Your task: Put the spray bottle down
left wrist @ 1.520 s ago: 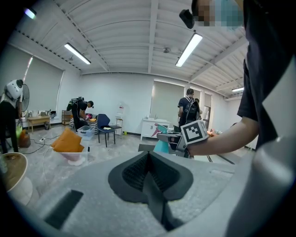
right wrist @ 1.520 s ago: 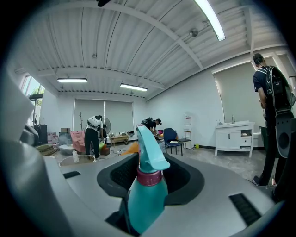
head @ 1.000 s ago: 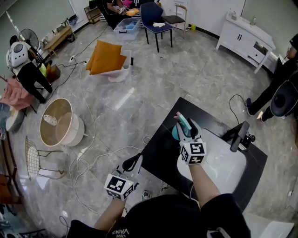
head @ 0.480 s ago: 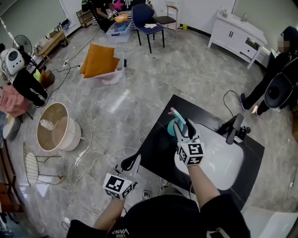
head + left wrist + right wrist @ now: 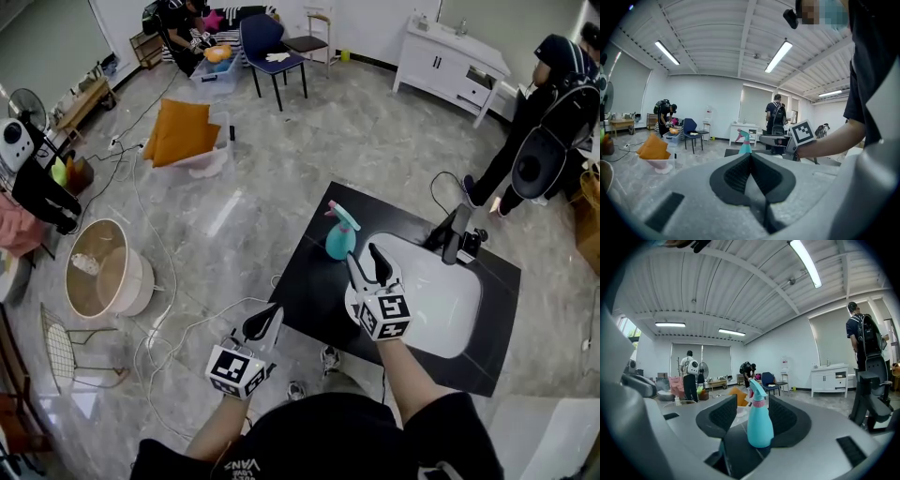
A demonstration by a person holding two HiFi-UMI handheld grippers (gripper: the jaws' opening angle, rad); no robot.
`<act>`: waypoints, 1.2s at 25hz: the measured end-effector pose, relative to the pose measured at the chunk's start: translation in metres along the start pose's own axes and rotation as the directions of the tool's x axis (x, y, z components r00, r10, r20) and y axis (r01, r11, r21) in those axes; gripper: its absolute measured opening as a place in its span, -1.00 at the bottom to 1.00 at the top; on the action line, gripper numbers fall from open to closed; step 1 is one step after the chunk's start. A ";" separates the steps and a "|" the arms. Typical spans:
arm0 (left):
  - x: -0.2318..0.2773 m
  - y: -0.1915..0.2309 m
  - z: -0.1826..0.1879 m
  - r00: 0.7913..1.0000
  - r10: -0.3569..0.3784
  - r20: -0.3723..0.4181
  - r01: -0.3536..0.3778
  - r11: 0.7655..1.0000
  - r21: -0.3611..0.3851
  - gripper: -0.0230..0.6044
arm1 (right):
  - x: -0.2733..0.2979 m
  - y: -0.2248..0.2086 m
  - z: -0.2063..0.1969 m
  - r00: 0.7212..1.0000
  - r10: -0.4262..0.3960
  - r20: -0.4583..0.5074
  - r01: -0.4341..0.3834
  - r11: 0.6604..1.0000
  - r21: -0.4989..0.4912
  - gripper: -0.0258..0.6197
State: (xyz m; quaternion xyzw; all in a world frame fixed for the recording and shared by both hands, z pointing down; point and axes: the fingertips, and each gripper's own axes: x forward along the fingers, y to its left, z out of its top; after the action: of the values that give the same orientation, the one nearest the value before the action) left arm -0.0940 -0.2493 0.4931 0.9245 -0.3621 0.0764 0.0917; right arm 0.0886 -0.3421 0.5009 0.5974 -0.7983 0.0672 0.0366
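1. R gripper [image 5: 363,253]: jaws apart, nothing clamped. Ribbed black pads [image 5: 723,414], smooth lt-grey shell, marker cube [image 5: 387,317] on the back.
2. Spray bottle [image 5: 339,234] stands upright just ahead of the R jaw tips, lined up w/ the gap. Head view shows it clear of both pads.
3. Bottle: teal plastic, rounded bell-shaped body, pink collar, teal trigger head.
4. Bottle pos: on the black countertop [image 5: 314,291], near its left edge toward the far corner, just beside the sink [image 5: 441,309] rim.
5. Countertop is flat, dark, rectangular. Sink is white and smooth, a rounded-rect basin. Dark faucet [image 5: 457,232] at the sink's far side.
6. L gripper [image 5: 751,157]: jaws closed tight on each other, empty. Same ribbed black pads, lt-grey shell. Held off the countertop's near-left corner, over the glossy grey marble-look floor [image 5: 281,159], well apart from the bottle.
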 end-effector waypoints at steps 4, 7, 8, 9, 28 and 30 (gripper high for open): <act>-0.013 -0.007 -0.001 1.000 -0.028 0.008 0.028 1.000 0.003 -0.89 | -0.028 0.012 0.002 1.000 -0.022 0.004 0.022 1.000 -0.005 -0.36; -0.021 -0.013 -0.003 0.999 -0.050 0.017 0.050 0.999 0.007 -0.89 | -0.049 0.023 0.004 0.999 -0.036 0.014 0.036 0.999 -0.007 -0.41; -0.024 -0.015 -0.003 0.998 -0.057 0.021 0.057 0.998 0.008 -0.89 | -0.055 0.026 0.005 0.999 -0.041 0.017 0.041 0.999 -0.007 -0.44; -0.027 -0.017 -0.003 0.998 -0.064 0.024 0.063 0.998 0.009 -0.89 | -0.062 0.030 0.006 0.999 -0.046 0.021 0.046 0.999 -0.006 -0.45; -0.081 -0.048 -0.014 0.987 -0.156 0.035 0.155 0.987 0.036 -0.89 | -0.162 0.095 0.007 0.995 -0.081 0.049 0.081 0.997 0.017 -0.91; -0.084 -0.049 -0.017 0.986 -0.162 0.033 0.161 0.986 0.034 -0.89 | -0.168 0.100 0.003 0.996 -0.081 0.040 0.080 0.997 0.018 -0.92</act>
State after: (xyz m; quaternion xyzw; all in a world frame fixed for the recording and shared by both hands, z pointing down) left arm -0.1223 -0.1550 0.4869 0.9533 -0.2865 0.0581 0.0765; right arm 0.0400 -0.1552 0.4685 0.6306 -0.7736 0.0601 0.0182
